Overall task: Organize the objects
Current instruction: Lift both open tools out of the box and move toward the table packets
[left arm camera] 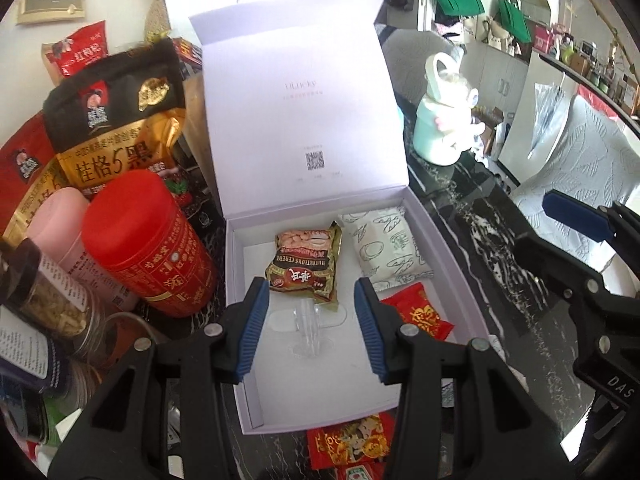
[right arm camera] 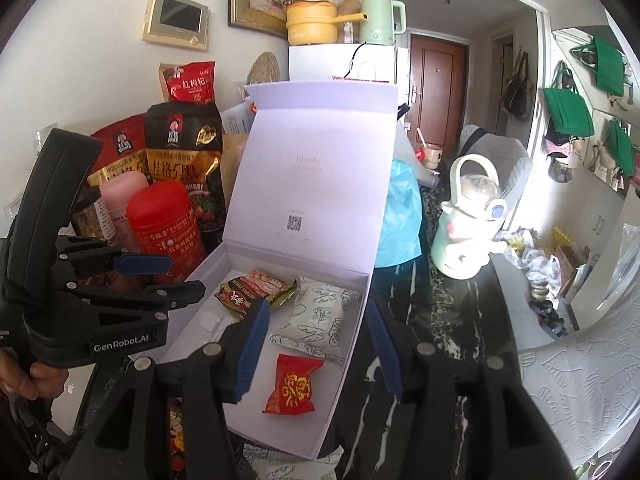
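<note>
the cereal sachet (left arm camera: 306,258), clear plastic piece (left arm camera: 306,326), white patterned pouch (left arm camera: 386,248) and red candy packet (left arm camera: 418,314) are seen lying inside the open white box (left arm camera: 236,264). all are judged light; the packets soft and crinkly, best pinched at a sealed edge. the left gripper (left arm camera: 312,326) is held above the box, fingers apart, nothing clamped. the right gripper (right arm camera: 316,346) is likewise parted and empty, the candy packet lying below, untouched.
</note>
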A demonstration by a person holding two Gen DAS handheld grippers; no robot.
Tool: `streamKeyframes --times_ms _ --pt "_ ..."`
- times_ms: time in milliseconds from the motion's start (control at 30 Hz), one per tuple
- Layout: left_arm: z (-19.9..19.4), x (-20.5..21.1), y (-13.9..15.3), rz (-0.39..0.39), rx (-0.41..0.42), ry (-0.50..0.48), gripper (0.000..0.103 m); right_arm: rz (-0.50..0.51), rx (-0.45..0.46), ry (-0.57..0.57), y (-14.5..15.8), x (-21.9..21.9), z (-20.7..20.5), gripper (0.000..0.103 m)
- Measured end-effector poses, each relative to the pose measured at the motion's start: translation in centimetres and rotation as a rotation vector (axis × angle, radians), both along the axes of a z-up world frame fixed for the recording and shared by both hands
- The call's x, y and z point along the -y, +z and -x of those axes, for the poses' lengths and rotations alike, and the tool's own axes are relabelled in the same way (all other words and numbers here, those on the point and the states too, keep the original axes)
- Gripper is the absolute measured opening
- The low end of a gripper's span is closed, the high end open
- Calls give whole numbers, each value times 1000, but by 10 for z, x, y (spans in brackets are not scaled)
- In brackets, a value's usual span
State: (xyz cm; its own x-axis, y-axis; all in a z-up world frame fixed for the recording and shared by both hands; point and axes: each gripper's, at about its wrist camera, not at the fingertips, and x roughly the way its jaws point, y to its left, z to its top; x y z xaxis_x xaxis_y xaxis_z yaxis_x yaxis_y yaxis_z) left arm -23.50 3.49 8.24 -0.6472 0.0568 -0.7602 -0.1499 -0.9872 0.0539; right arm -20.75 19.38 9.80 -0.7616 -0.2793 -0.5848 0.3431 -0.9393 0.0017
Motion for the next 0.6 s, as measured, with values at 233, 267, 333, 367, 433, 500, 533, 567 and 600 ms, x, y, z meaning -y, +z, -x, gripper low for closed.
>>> streamKeyframes --times_ms 233,267,333,367,433,500,533,567,600 --pt "-22 1 21 -4 -49 9 43 7 -41 -14 18 -4 -21 56" --pt "-26 2 25 -3 -56 11 43 7 -45 -17 21 -5 -24 57" --pt "-31 2 29 -1 -67 11 44 6 -52 -24 25 -5 -30 58" --pt "-34 2 31 4 -72 15 45 7 -55 -26 27 -5 -33 58" --pt "-41 2 36 12 -85 26 47 7 -61 -26 30 -5 -39 59" --pt "-49 2 40 10 -99 27 48 4 -69 -28 33 -5 -45 59" --pt "-52 3 42 9 -102 28 48 3 -73 -30 35 -5 -48 59" --pt "-55 3 43 9 -104 29 48 5 -75 -32 36 -5 -51 59" --pt "-58 4 45 7 -105 29 49 7 -76 -33 37 -5 -54 59"
